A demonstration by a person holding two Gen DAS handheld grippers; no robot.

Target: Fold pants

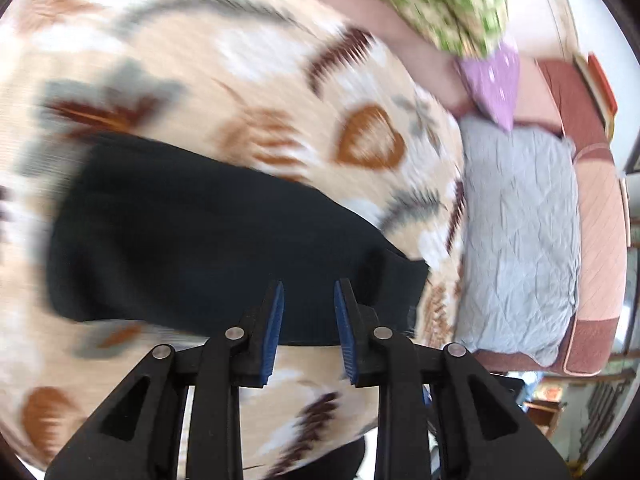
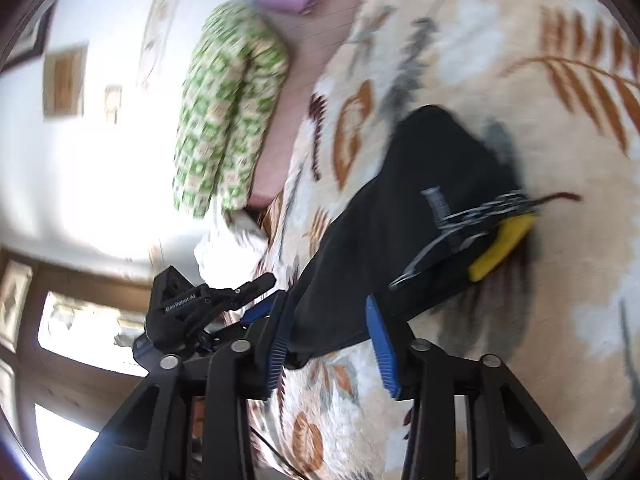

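Observation:
Black pants lie spread on a beige floral blanket. In the left wrist view my left gripper hovers over the pants' near edge, its blue pads a little apart with nothing between them. In the right wrist view the pants run up and to the right, and their near corner sits between the blue pads of my right gripper, which stand apart from the cloth. My left gripper shows just left of that corner. A yellow object with a metal chain lies on the pants.
A green-patterned bolster and a purple cushion lie at the blanket's far side on a pink mattress. A grey quilted pad sits to the right. A white wall and a window are to the left in the right wrist view.

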